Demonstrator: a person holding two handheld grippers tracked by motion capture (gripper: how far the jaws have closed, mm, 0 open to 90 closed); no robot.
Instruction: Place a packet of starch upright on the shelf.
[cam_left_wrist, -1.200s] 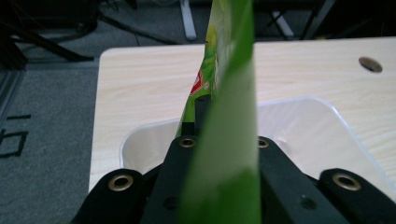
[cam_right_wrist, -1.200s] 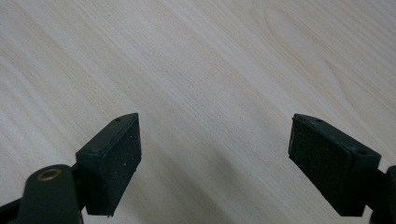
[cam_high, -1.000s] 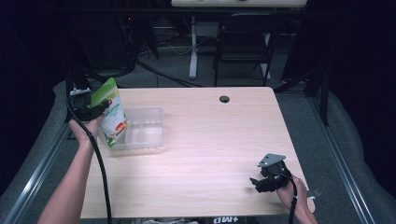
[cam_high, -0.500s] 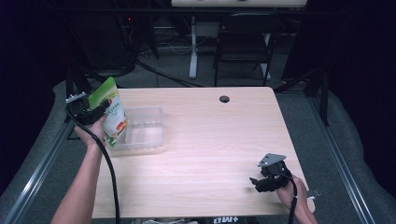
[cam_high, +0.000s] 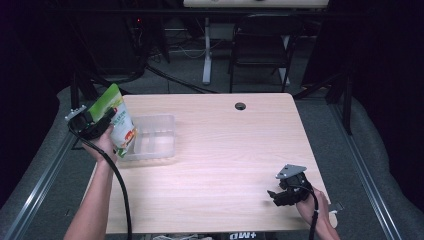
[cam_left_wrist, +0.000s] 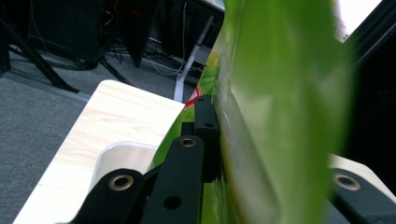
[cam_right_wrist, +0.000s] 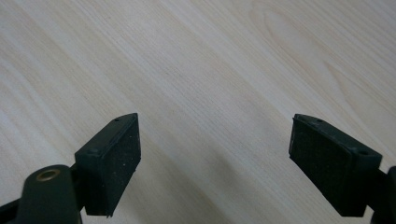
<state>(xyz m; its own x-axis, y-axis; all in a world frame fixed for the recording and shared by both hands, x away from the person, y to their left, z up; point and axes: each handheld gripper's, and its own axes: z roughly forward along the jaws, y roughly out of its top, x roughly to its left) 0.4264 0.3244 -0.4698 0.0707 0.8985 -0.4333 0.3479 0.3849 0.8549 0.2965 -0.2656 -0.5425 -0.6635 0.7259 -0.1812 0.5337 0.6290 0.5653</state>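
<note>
Green snack pouch (cam_high: 116, 121) | clamping in left gripper (cam_high: 98, 122), hanging over clear plastic tray (cam_high: 152, 137), far left | right gripper (cam_high: 281, 192) gaping wide, near right

High overview; two close gripper views, table (cam_high: 225, 150) probably shared.

Pale wooden table (cam_high: 220, 150) (round grommet hole (cam_high: 240, 106) near far edge), dark chair (cam_high: 260, 47) beyond.

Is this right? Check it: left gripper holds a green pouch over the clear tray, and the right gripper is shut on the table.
Not quite: the right gripper is open, its pads apart over bare table in the right gripper view. The left gripper does hold the green pouch over the tray.
</note>
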